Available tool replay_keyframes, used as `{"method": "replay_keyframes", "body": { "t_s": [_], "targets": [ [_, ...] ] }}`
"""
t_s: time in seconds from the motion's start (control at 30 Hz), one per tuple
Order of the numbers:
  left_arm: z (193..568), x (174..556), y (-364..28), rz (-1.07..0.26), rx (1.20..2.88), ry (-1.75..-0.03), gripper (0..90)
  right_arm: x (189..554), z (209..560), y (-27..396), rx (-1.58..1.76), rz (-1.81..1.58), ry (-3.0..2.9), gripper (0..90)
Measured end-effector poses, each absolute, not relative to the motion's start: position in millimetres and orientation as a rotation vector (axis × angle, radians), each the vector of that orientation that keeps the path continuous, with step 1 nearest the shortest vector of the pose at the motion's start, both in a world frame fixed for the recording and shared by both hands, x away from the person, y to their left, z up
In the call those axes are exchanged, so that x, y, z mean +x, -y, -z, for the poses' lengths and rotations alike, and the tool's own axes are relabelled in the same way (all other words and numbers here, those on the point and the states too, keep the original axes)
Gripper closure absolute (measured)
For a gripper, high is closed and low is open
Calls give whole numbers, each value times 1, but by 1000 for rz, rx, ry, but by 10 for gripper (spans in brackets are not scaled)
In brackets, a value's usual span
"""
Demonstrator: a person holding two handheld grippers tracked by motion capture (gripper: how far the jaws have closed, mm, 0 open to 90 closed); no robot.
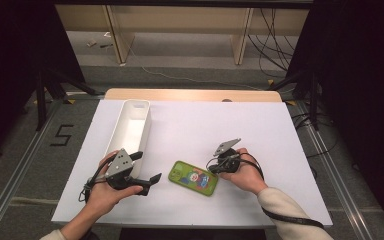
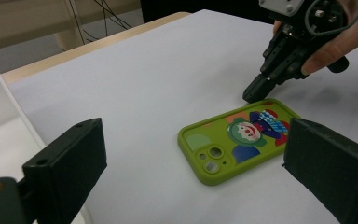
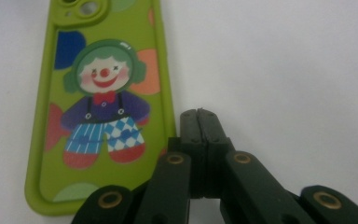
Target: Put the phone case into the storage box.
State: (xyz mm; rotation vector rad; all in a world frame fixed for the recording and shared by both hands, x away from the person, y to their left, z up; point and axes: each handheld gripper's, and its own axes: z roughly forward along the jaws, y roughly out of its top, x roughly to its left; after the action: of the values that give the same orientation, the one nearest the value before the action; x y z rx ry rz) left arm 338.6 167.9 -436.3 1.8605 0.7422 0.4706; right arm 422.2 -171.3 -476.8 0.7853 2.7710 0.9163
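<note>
A green phone case (image 1: 194, 178) with a clown picture lies face down on the white table, its camera holes toward the left. My left gripper (image 1: 147, 169) hangs open just left of the case (image 2: 237, 140), jaws wide apart with nothing between them. My right gripper (image 1: 212, 169) is shut, its tips low at the table beside the case's far right edge (image 3: 98, 102). In the right gripper view the two black jaws (image 3: 199, 122) press together, empty, right next to the case's rim. In the left gripper view the right gripper (image 2: 254, 93) points down at the case's far corner.
A long white tray (image 1: 132, 125) stands at the table's left, just behind my left hand. A wooden strip (image 1: 190, 95) edges the far side. The white sheet (image 1: 260, 130) is bare to the right and behind the case.
</note>
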Motion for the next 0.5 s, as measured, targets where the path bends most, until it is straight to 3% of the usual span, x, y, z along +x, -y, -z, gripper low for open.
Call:
{"method": "replay_keyframes", "body": {
  "t_s": [0.5],
  "targets": [
    [437,338,-169,-465,1863,-743,65,382,471,156,717,-822,-2868,900]
  ]
}}
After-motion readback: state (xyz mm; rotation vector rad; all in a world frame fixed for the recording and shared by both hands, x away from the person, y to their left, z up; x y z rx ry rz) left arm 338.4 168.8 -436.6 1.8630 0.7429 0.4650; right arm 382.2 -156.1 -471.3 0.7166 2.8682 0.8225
